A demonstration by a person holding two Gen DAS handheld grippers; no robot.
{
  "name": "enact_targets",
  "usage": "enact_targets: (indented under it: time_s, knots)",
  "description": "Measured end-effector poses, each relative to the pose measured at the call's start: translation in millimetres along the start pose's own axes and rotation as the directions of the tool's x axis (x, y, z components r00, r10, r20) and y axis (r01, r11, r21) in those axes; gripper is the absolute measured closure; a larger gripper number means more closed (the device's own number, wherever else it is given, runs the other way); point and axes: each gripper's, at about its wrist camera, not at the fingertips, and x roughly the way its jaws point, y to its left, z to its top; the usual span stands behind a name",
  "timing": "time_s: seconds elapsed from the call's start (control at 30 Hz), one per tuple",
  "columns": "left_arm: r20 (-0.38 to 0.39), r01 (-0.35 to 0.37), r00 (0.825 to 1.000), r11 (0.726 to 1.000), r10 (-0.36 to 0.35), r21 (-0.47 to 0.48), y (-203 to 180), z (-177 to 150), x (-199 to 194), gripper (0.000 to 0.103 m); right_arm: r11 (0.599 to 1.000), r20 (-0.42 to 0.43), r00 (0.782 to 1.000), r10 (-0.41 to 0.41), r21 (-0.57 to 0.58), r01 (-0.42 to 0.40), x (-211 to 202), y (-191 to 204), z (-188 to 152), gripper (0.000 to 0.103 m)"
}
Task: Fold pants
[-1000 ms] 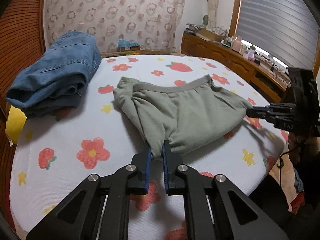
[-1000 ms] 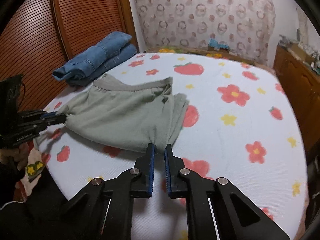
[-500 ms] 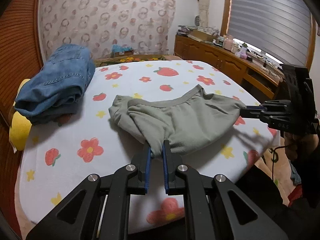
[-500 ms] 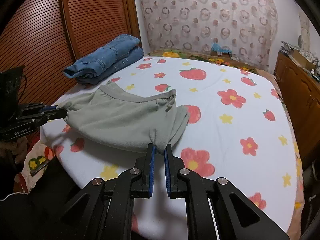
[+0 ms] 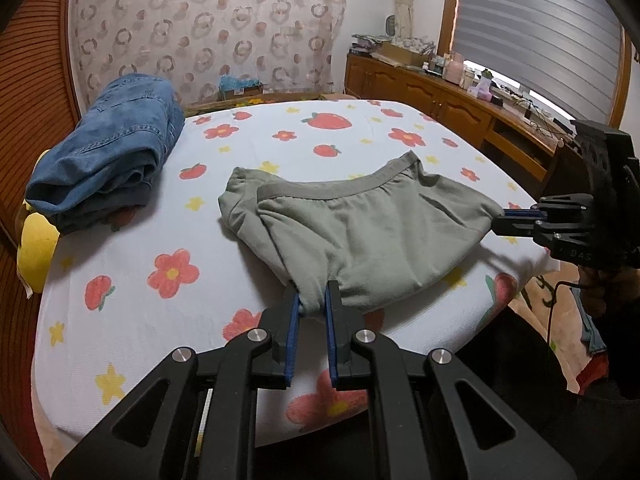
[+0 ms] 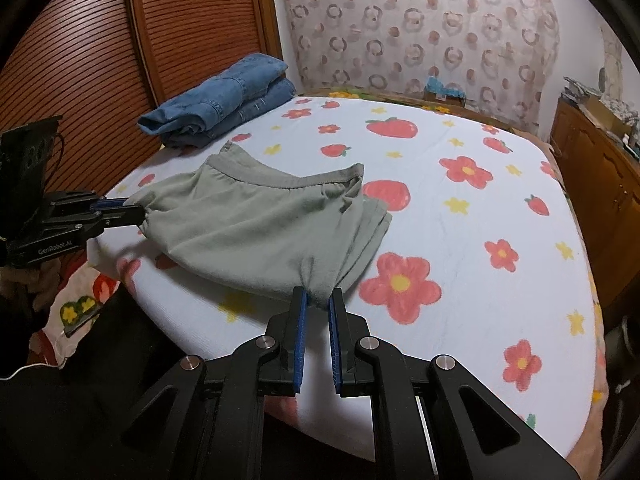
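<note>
Grey-green pants (image 5: 360, 232) with an elastic waistband lie folded on the flowered bed sheet (image 5: 140, 280), near its front edge. My left gripper (image 5: 311, 304) is shut on a bunched lower corner of the pants. In the same view my right gripper (image 5: 505, 216) pinches the opposite corner at the right. The right wrist view shows the pants (image 6: 260, 224) stretched between my right gripper (image 6: 318, 300), shut on the near corner, and my left gripper (image 6: 136, 210), shut on the far left corner. The cloth hangs slightly raised between both grips.
Folded blue jeans (image 5: 108, 152) lie at the back left of the bed, with a yellow item (image 5: 36, 248) beside them. A slatted wooden wardrobe (image 6: 120, 60) stands left. A wooden sideboard (image 5: 460, 100) with clutter runs along the right under a window.
Both grippers have pulled the pants back toward the bed's front edge, each still clamped on its corner. The cloth now lies closer to that edge and farther from the jeans.
</note>
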Motion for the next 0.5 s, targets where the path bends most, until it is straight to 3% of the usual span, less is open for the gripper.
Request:
enact_targets:
  time_s: [0.37, 0.5]
  knots:
    - [0.01, -0.017, 1.0, 1.0, 0.017, -0.019, 5, 7, -1, 0.084, 1.0, 0.05, 0.998, -0.031, -0.002, 0.031, -18, 3, 4, 0.09]
    - [0.024, -0.015, 1.0, 0.999, 0.016, -0.041, 10, 9, -2, 0.072, 0.999, 0.051, 0.998, -0.039, 0.005, 0.038, -11, 2, 4, 0.088]
